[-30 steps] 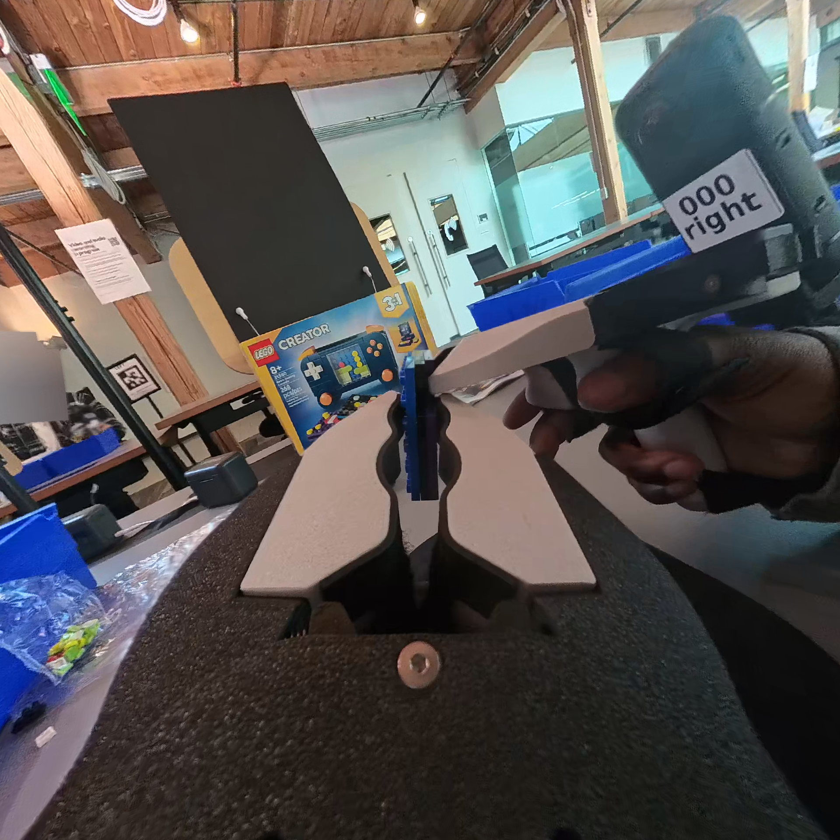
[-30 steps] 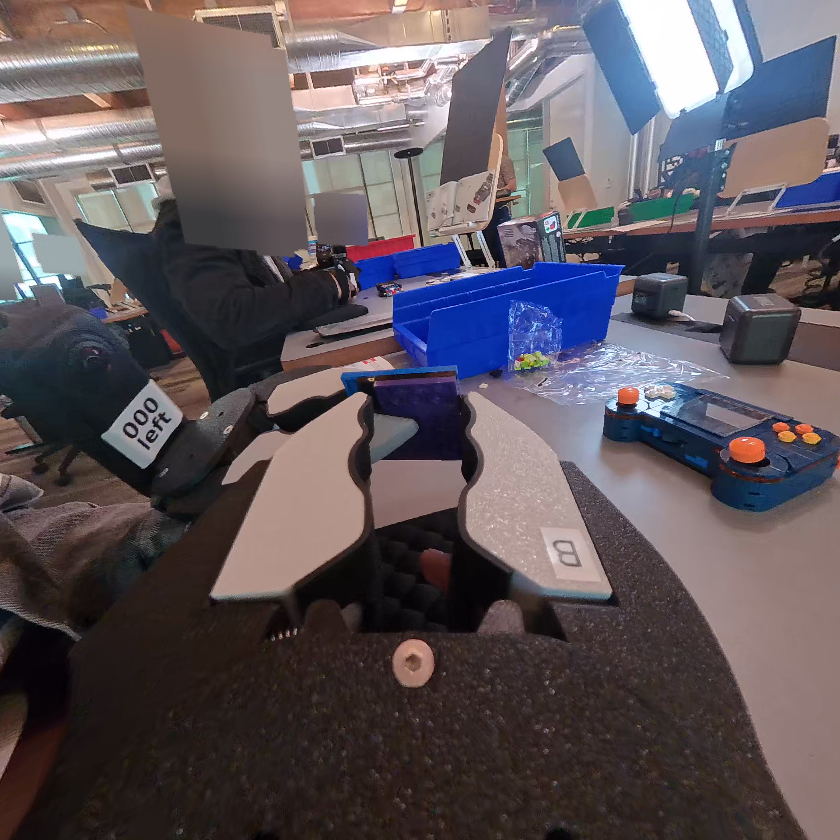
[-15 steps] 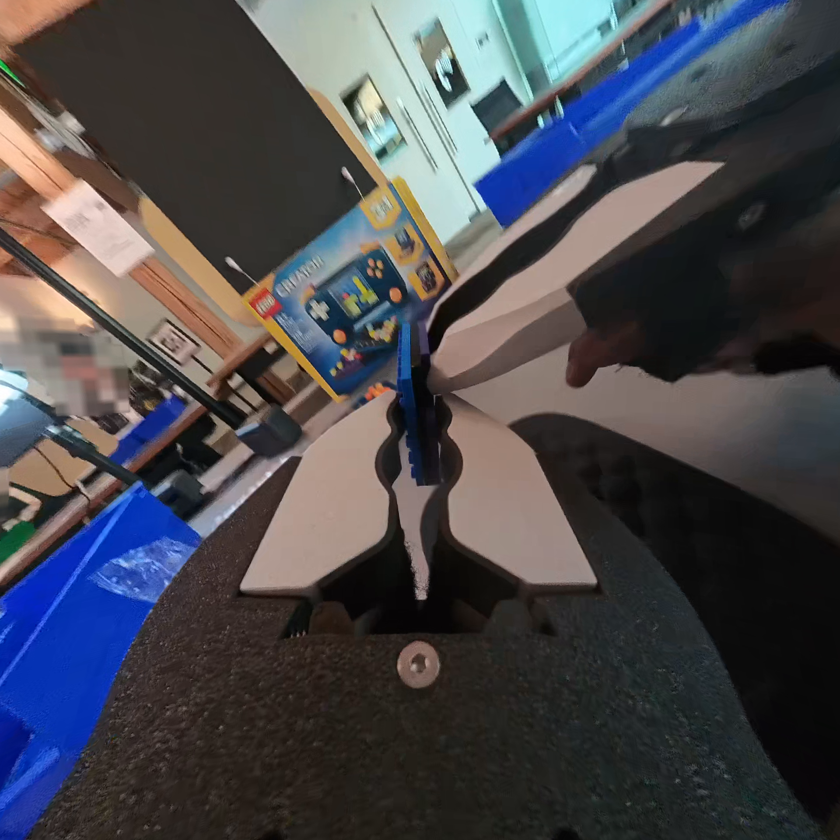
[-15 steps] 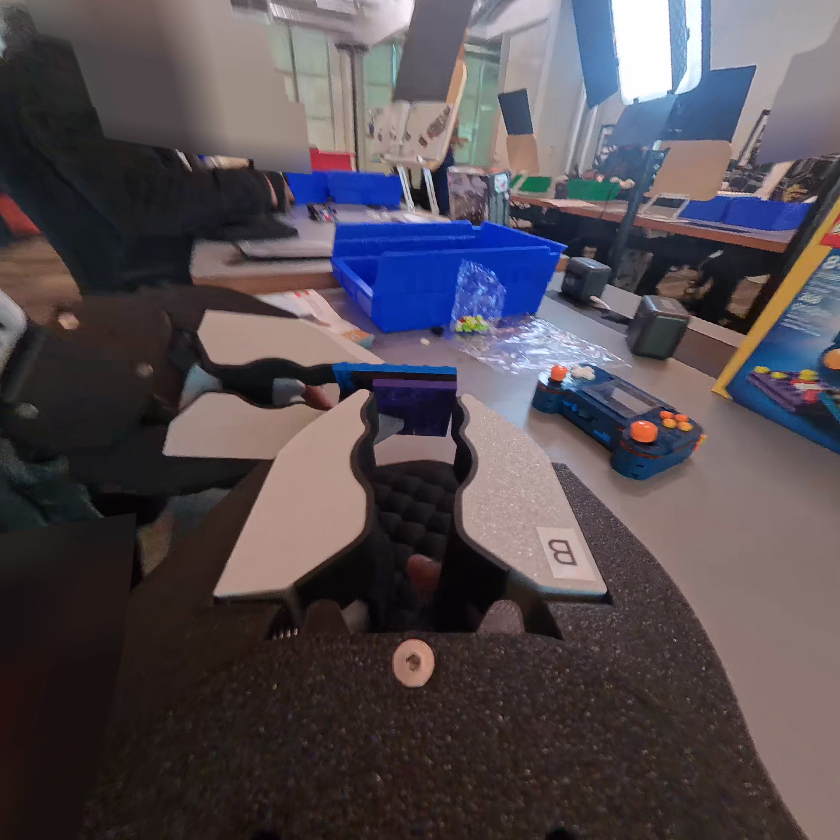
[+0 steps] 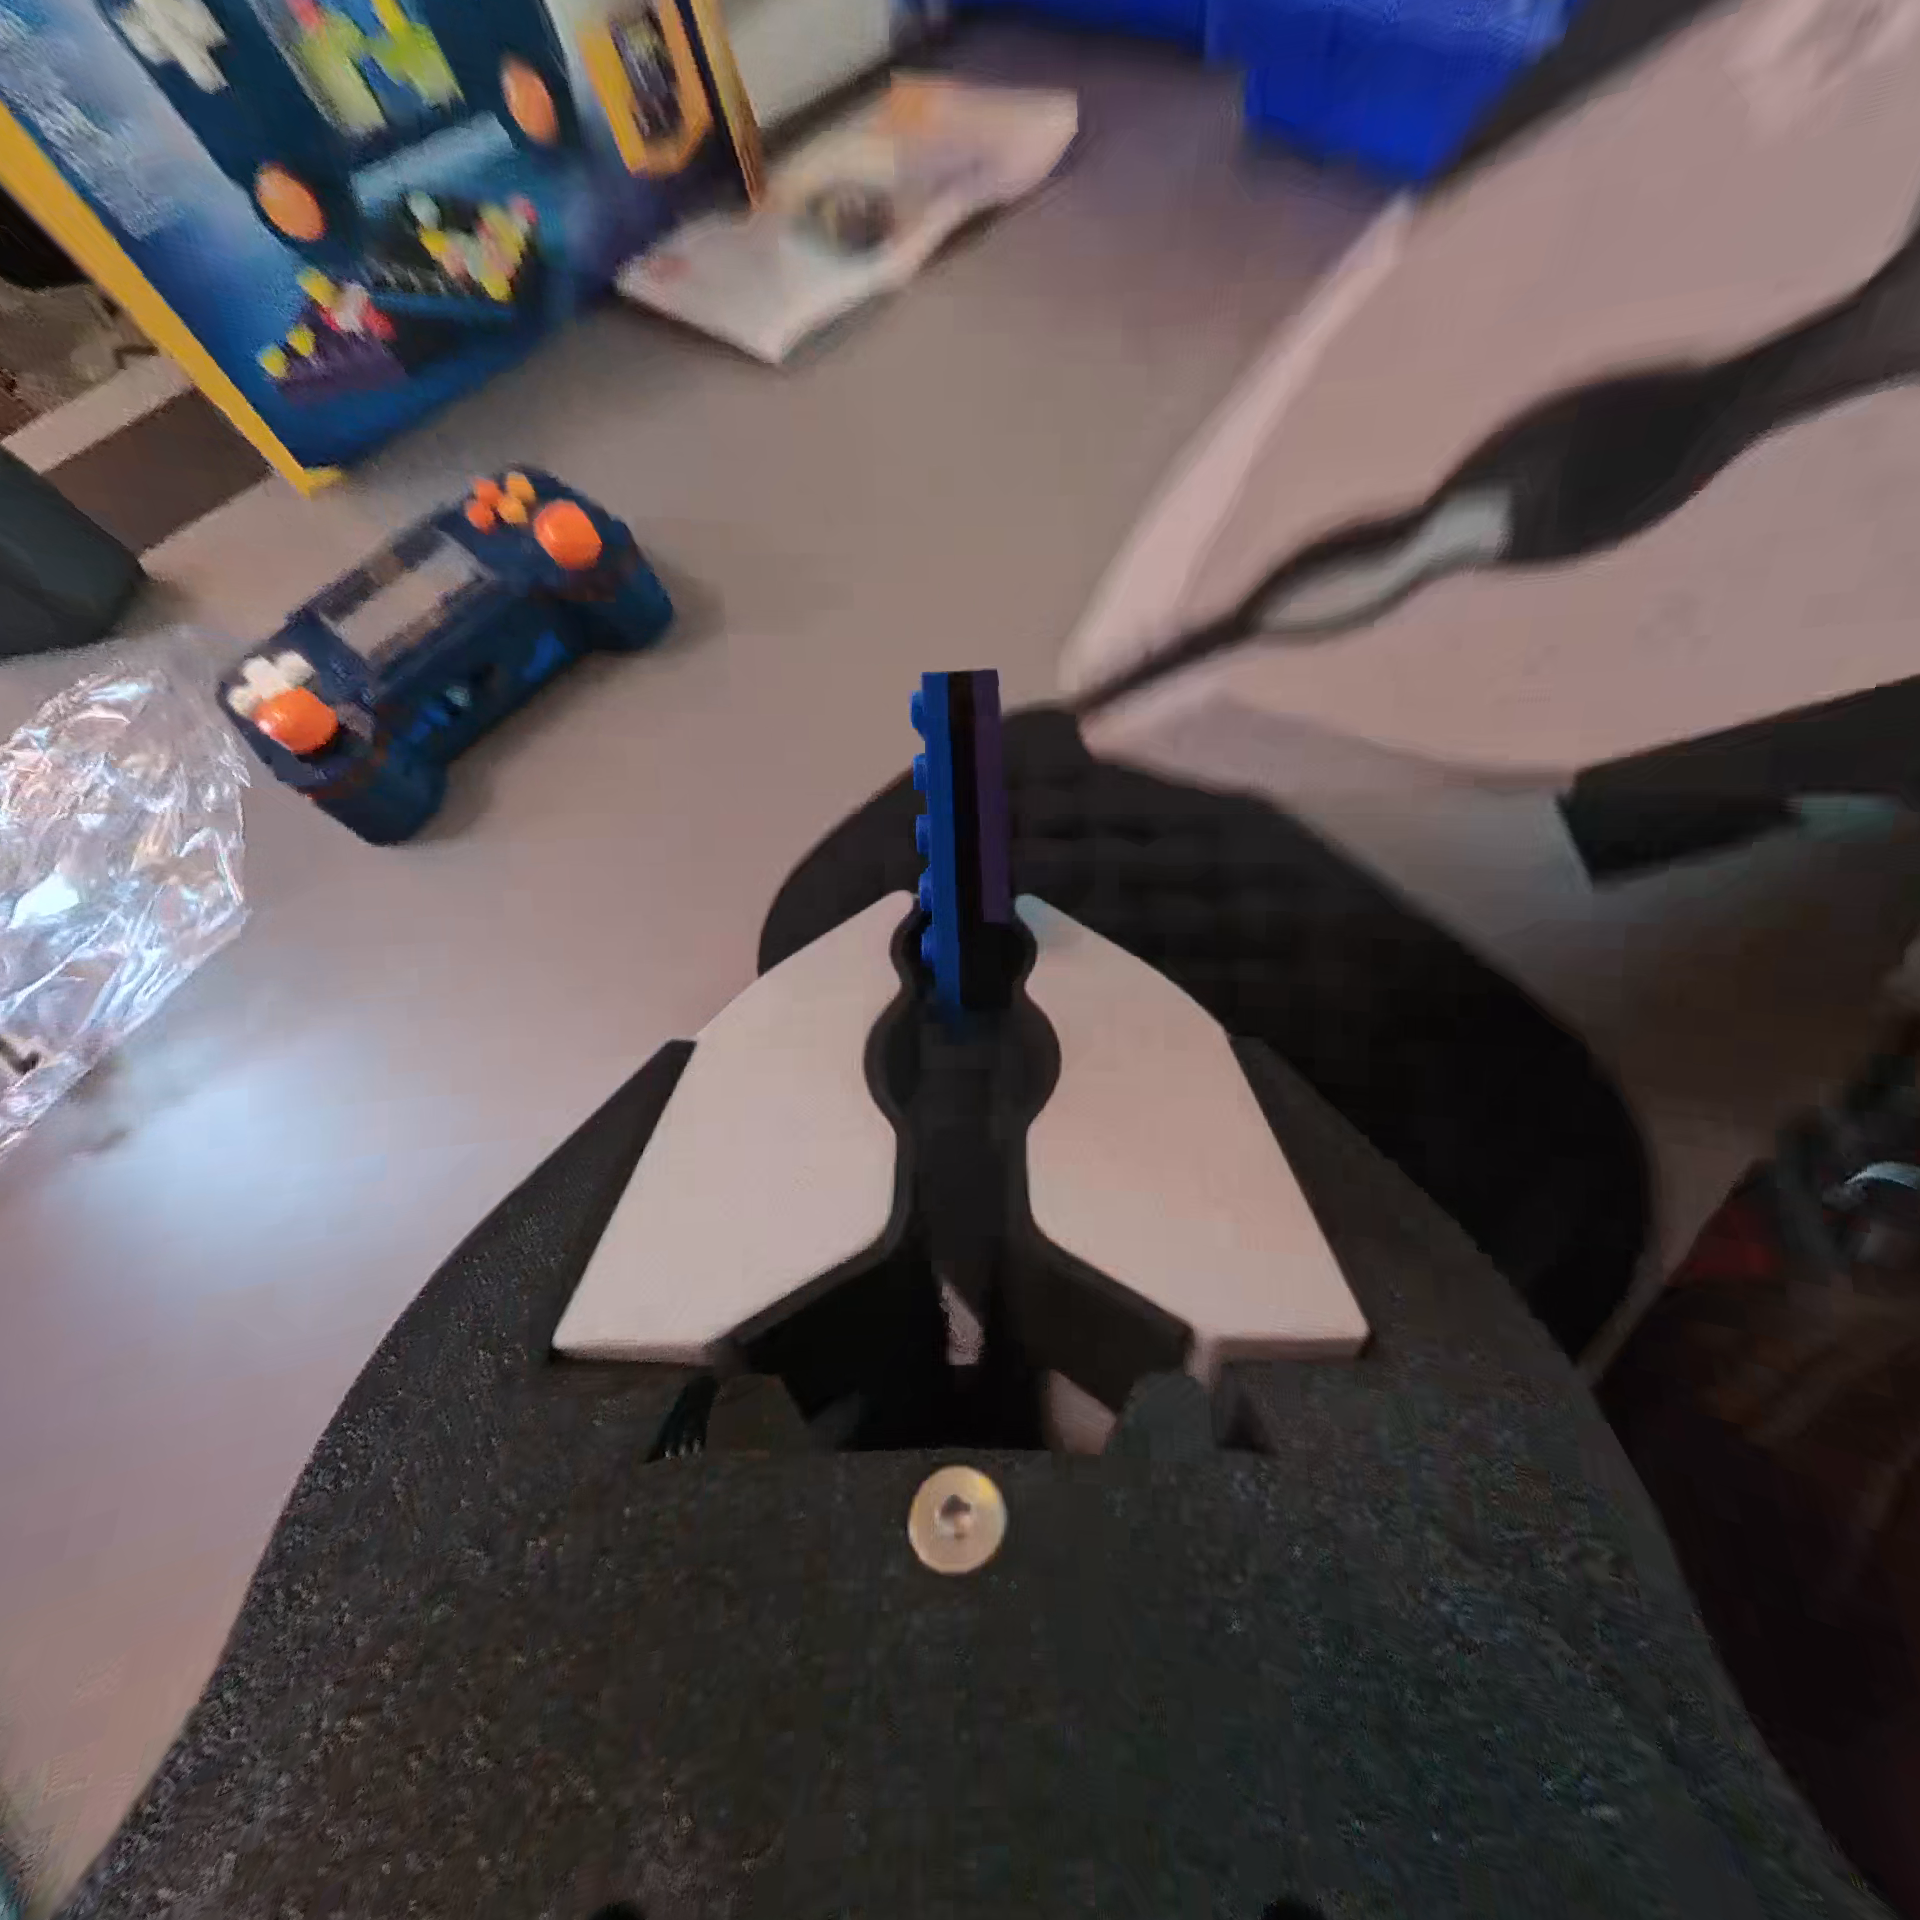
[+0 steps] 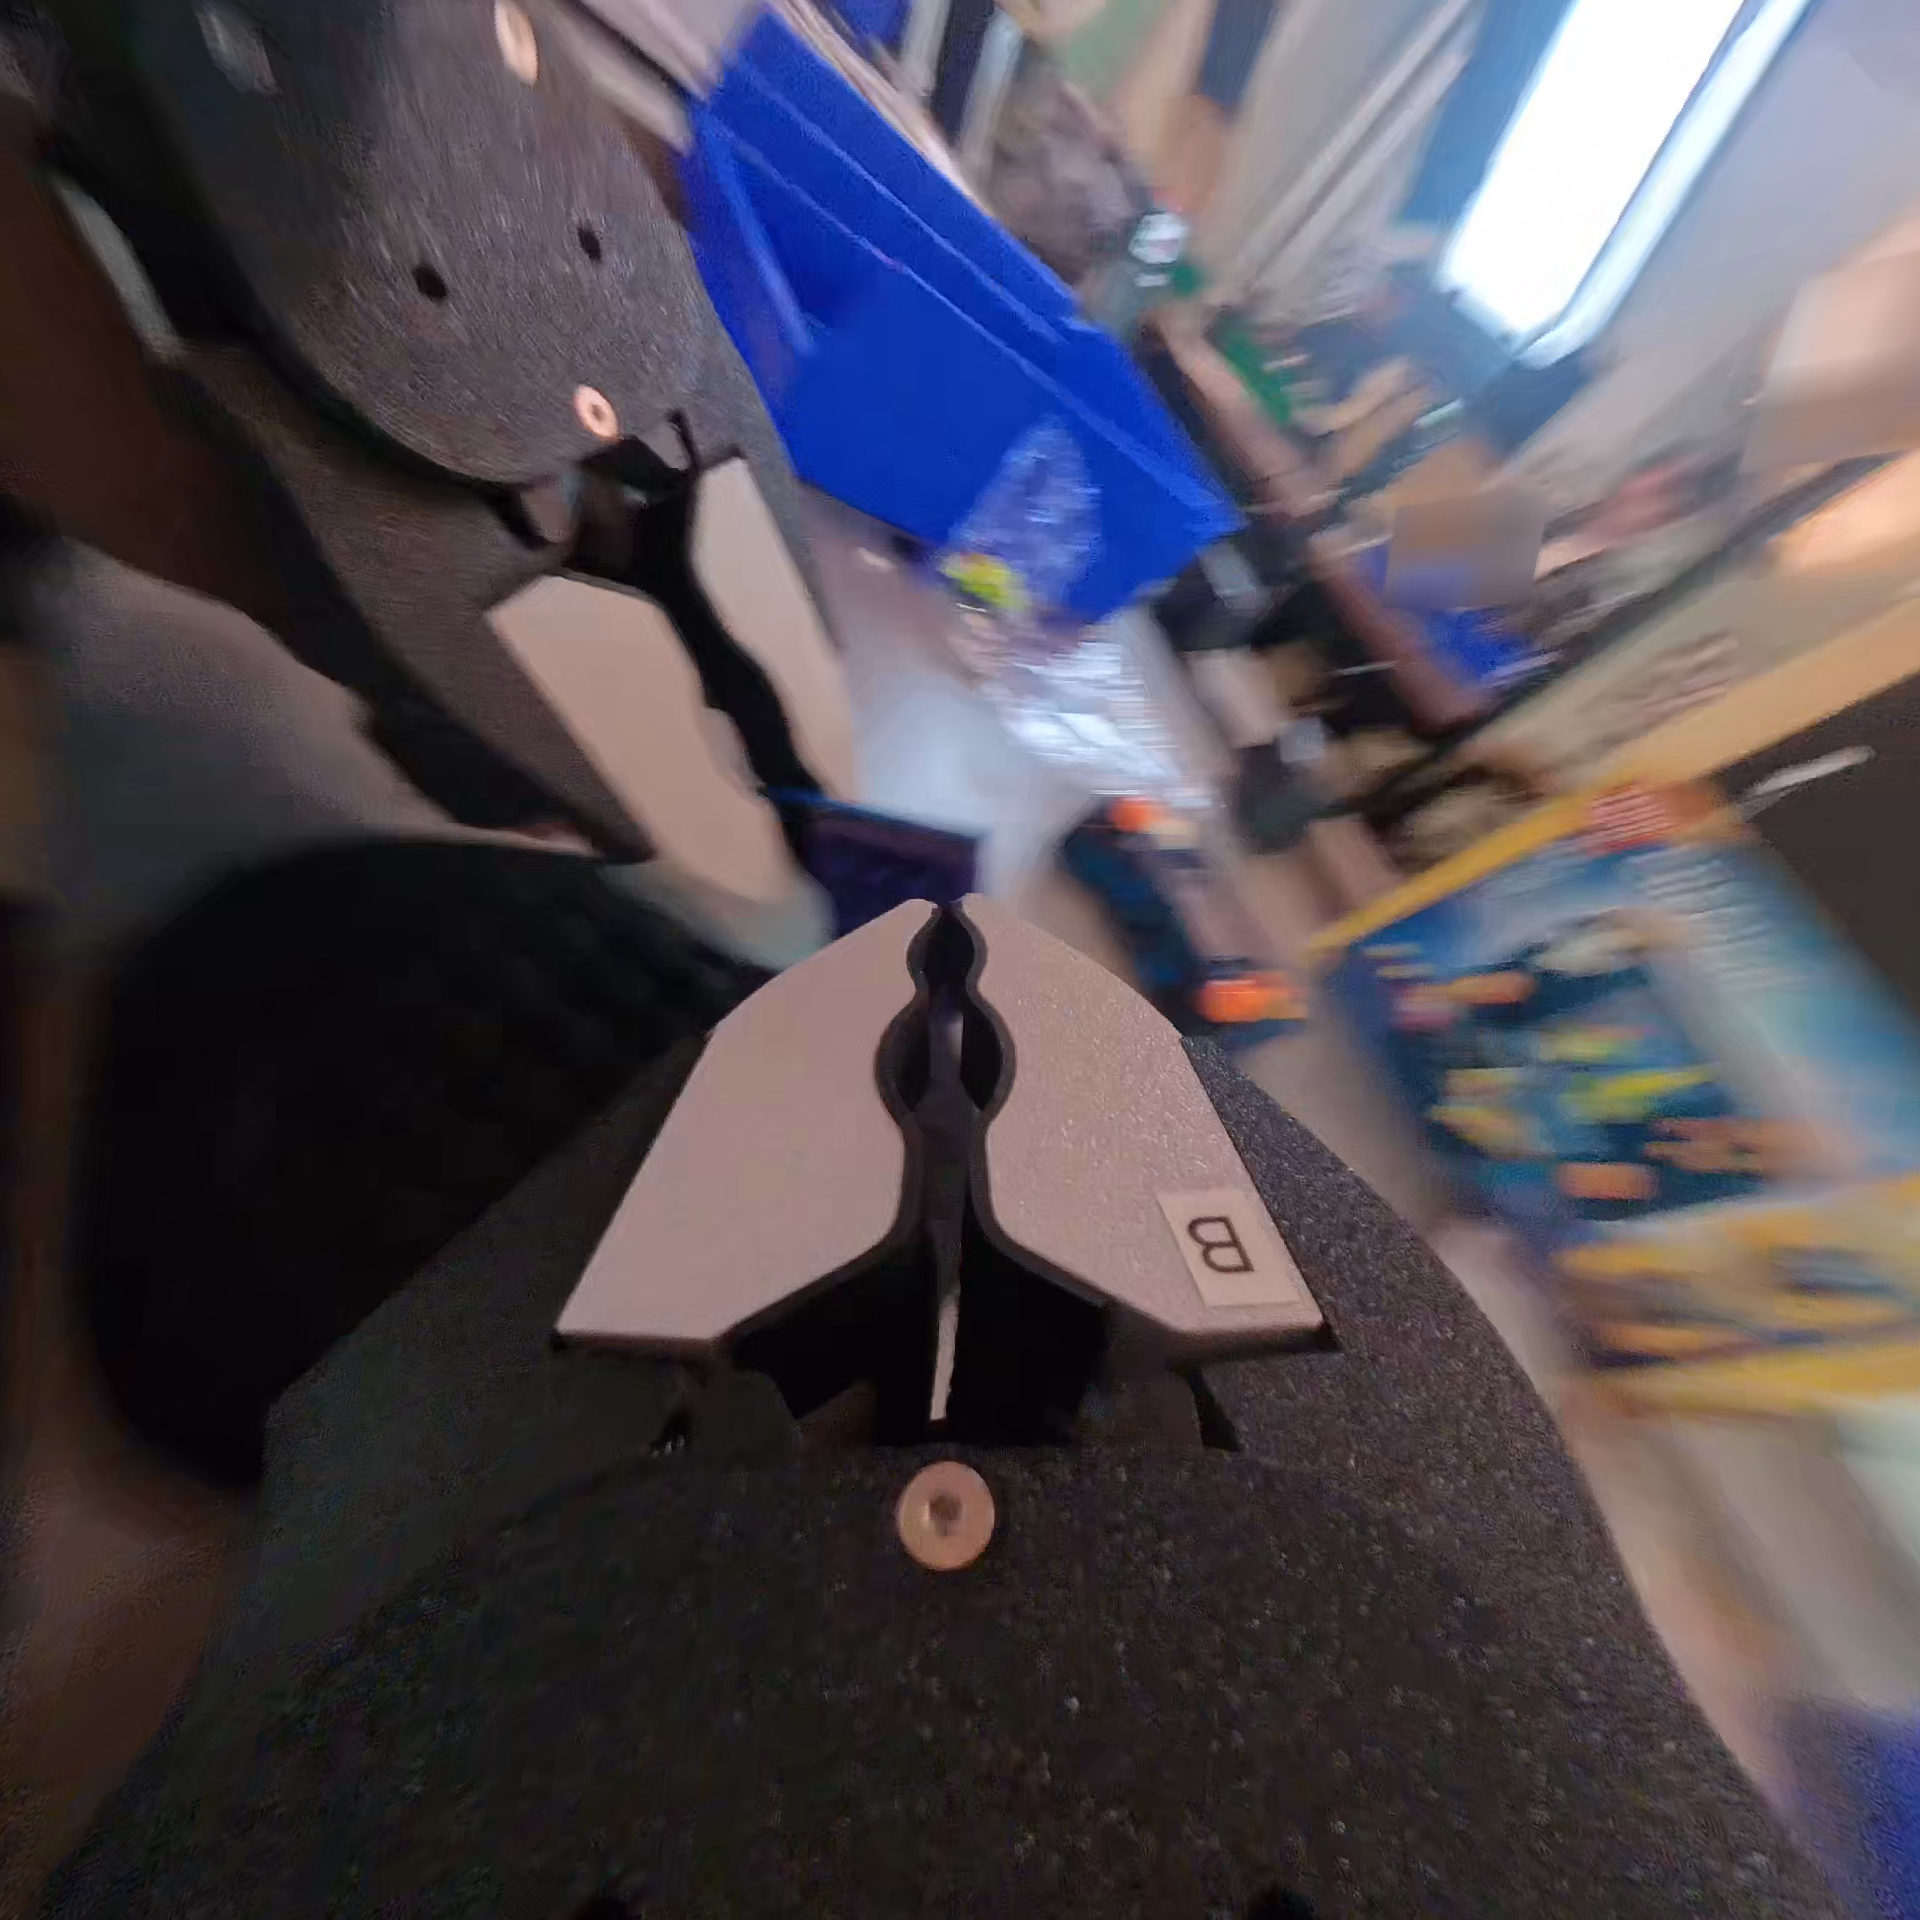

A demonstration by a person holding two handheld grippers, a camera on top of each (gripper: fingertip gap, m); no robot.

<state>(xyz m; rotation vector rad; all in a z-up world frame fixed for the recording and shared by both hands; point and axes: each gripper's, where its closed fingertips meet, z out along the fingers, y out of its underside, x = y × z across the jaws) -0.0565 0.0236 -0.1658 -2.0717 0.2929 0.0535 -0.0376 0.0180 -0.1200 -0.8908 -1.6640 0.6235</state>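
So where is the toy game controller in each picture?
Left wrist view: the toy game controller lies on the grey table, at the left, ahead of the left claw.
Right wrist view: blurred, it shows just right of the middle, past the right claw.
Shared landmark: the toy box, standing behind the controller in both views.

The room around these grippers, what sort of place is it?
Probably a shared workshop or lab: long worktables, a blue storage bin, a toy-brick set box and a brick-built game controller on the grey table.
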